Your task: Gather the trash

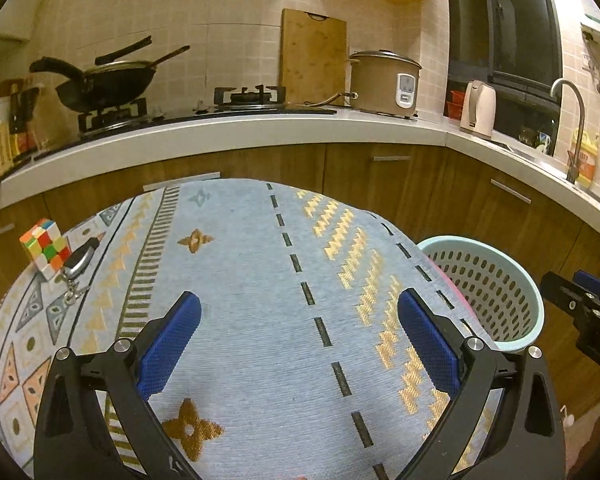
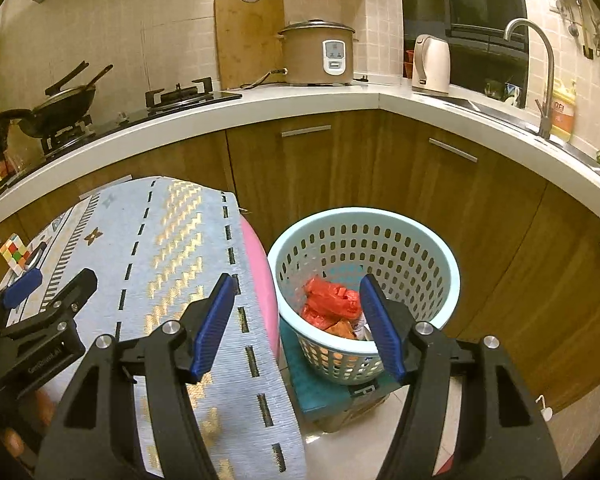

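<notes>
Red crumpled trash [image 2: 330, 302] lies at the bottom of the pale-blue perforated basket [image 2: 440, 248], seen between the released, empty blue pads of the right gripper [image 2: 298, 320], which hangs above the basket's near rim. Left gripper [image 1: 300, 336] is spread wide, empty, over the patterned tablecloth [image 1: 244, 272]. Rubik's cube [image 1: 46, 248] and car key [image 1: 80, 262] sit touching at the cloth's far-left edge.

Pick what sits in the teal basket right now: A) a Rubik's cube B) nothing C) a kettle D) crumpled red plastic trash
D: the right wrist view looks into the teal basket and shows crumpled red plastic trash on its bottom; the right gripper is open and empty above it.
</notes>
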Motion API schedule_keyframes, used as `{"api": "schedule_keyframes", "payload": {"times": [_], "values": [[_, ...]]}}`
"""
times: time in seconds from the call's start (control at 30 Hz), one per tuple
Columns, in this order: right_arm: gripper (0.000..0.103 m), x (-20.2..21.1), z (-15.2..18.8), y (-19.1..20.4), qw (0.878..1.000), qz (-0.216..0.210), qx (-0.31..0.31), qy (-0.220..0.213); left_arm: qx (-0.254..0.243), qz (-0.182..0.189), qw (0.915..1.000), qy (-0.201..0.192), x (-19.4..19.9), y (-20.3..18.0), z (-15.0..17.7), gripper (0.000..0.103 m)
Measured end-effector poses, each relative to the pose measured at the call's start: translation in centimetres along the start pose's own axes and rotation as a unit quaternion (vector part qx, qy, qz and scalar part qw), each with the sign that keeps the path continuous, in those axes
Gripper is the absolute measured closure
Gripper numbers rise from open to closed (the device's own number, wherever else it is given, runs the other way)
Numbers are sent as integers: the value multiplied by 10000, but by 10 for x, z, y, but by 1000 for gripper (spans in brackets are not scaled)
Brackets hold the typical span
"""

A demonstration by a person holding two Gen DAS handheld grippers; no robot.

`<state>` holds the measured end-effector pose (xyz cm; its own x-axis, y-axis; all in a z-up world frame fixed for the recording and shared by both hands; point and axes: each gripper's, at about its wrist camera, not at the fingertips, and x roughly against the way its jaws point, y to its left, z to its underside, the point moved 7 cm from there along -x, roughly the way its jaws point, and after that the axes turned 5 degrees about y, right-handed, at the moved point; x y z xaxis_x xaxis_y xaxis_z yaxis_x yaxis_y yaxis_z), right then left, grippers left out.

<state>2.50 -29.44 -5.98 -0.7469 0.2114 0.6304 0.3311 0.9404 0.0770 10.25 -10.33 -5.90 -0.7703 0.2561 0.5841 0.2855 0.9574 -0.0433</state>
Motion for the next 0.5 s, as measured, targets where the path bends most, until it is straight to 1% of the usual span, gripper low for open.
{"api": "schedule_keyframes", "payload": {"times": [0.23, 0.5], "values": [[42, 3, 0, -1, 9999, 66, 44, -74, 15, -60, 9999, -107, 5, 4, -5, 8], [42, 12, -5, -2, 9997, 6, 2, -241, -13, -83, 9998, -187, 8, 3, -6, 8]]}}
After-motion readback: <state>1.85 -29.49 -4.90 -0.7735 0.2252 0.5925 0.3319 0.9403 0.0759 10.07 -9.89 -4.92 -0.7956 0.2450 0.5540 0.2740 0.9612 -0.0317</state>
